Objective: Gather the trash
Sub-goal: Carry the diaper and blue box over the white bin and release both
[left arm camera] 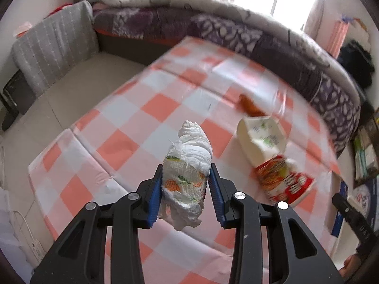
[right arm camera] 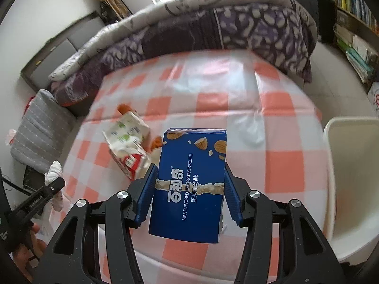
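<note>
My left gripper [left arm camera: 186,179] is shut on a crumpled white paper towel [left arm camera: 187,163] with orange and green print, held above the checkered mat [left arm camera: 132,123]. My right gripper [right arm camera: 189,179] is shut on a blue biscuit box [right arm camera: 189,184], held above the mat [right arm camera: 284,165]. A crushed white carton [left arm camera: 260,139] and a red and white wrapper [left arm camera: 286,182] lie on the mat to the right; they also show in the right wrist view, the carton [right arm camera: 125,132] and the wrapper [right arm camera: 132,161]. An orange scrap [left arm camera: 251,106] lies behind the carton. The left gripper with the towel [right arm camera: 53,170] shows at the left edge.
A white bin [right arm camera: 350,177] stands at the mat's right side. A bed with a purple patterned quilt [left arm camera: 236,35] runs along the far edge. A grey striped cushion [left arm camera: 54,47] stands at the left. Bookshelves [right arm camera: 355,23] are at the right. A power strip [left arm camera: 30,243] lies on the floor.
</note>
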A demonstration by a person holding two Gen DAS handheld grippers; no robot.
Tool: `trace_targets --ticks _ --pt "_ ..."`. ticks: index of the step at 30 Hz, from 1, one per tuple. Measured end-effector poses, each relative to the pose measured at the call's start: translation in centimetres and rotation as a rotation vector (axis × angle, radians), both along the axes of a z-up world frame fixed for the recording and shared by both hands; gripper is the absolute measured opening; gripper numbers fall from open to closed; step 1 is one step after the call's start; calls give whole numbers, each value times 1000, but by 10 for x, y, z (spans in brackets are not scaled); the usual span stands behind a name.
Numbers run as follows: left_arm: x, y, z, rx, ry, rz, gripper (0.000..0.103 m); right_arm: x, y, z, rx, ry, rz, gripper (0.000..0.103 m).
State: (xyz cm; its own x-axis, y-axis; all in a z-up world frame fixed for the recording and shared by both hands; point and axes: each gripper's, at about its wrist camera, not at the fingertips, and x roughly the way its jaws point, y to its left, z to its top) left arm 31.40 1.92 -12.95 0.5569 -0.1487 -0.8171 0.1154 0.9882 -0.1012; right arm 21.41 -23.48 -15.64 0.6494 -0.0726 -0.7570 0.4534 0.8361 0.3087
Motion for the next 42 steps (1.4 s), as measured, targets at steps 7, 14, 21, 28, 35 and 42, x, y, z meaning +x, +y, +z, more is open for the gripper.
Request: trace_targets --ticks 7,14,21,28,35,42 --pt "-25 -17 30 14 -102 48 37 -15 -3 31 -63 -76 30 51" --pt "-44 -36 53 23 -193 66 37 -30 -1 57 -169 -142 64 51" --pt "-58 -56 66 4 -244 56 37 -44 -6 75 -239 -188 79 51" --pt "-68 -75 68 1 -262 22 37 -53 -14 81 -271 -203 69 51" --pt "-75 -93 71 -2 -273 -13 37 -63 -30 84 -286 -203 41 51" --pt "-83 -116 74 0 -286 -60 37 -73 -49 84 -281 -194 0 51"
